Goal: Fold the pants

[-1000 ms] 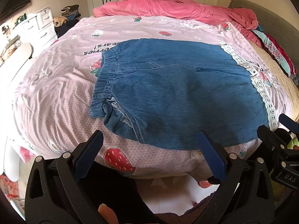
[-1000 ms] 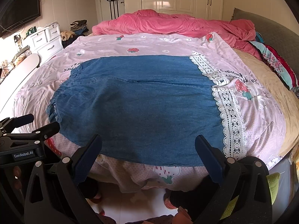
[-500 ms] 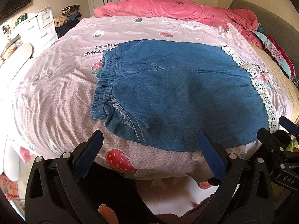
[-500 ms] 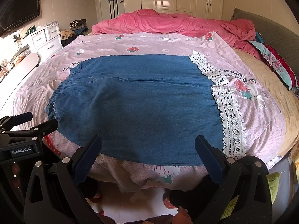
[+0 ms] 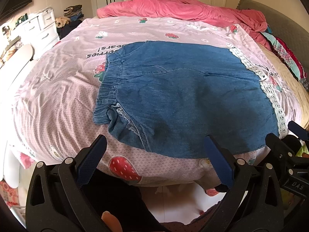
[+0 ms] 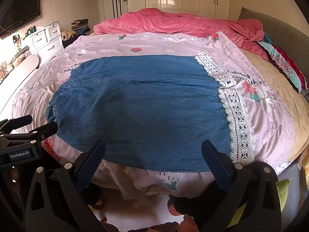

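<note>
— While both views match the earlier frames almost exactly, what differs?
— Very little. In the left wrist view the denim pants [image 5: 185, 96] sit a touch lower and nearer than before; in the right wrist view they sit about where they did. Neither gripper has closed on anything since then.

— How do the tongs stand?
— The left gripper [image 5: 154, 154] has its jaws spread wide and holds nothing; its blue pads [image 5: 90, 158] hang just off the near edge of the bed, apart from the cloth. The right gripper [image 6: 153, 154] is likewise wide open and empty, its fingertips over the near hem of the denim, though contact cannot be judged.

— Where do the pants lie, and how do they point?
— Flat on the pink strawberry-print quilt [image 6: 154, 42], near the bed's front edge. Their long axis runs from 9 to 3 o'clock across both views. The elastic waistband [image 5: 110, 89] points to 9 o'clock, and the white lace trim [image 6: 239, 127] at the leg ends points to 3 o'clock.

— And beyond them?
— A rumpled pink duvet [image 6: 173, 23] lies at 12 o'clock, with white drawers [image 5: 38, 31] at 10 o'clock.
</note>
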{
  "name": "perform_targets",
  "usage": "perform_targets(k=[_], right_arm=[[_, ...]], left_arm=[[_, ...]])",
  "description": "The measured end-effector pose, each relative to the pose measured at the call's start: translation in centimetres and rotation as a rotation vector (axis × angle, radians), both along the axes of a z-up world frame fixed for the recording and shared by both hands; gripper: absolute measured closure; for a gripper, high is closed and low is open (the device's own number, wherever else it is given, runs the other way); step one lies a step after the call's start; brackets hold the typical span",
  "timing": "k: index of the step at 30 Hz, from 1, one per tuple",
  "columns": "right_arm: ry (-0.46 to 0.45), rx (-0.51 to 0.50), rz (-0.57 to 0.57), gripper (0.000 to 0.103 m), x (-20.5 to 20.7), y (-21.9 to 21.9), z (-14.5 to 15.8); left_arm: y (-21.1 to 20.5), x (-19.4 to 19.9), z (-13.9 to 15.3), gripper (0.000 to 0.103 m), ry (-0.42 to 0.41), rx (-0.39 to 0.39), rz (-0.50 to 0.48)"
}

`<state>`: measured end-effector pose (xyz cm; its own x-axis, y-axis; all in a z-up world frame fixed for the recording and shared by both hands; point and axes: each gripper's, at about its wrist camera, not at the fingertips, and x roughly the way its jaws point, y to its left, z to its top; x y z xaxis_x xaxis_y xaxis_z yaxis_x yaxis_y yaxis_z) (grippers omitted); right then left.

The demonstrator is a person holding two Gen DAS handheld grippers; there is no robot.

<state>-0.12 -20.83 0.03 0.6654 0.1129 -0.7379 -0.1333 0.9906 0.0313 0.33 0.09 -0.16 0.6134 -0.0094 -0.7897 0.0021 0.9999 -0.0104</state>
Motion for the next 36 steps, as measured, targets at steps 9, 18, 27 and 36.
perform_targets(k=[9,18,27,36], right_arm=[[-0.002,0.012,0.022,0.004,0.8,0.0,-0.1],[0.012,0.009,0.069,0.004,5.0,0.8,-0.2],[0.075,0.000,0.113,0.004,9.7,1.5,-1.4],[0.081,0.002,0.146,0.004,13.5,1.9,-1.3]], left_arm=[[0.4,0.9,-0.1,0.009,0.003,0.001,0.000],[1.7,3.6,-0.1,0.009,0.005,-0.018,0.018],[3.8,7.1,-0.6,0.009,0.014,-0.034,0.064],[5.7,9.6,-0.8,0.009,0.027,-0.033,0.107]])
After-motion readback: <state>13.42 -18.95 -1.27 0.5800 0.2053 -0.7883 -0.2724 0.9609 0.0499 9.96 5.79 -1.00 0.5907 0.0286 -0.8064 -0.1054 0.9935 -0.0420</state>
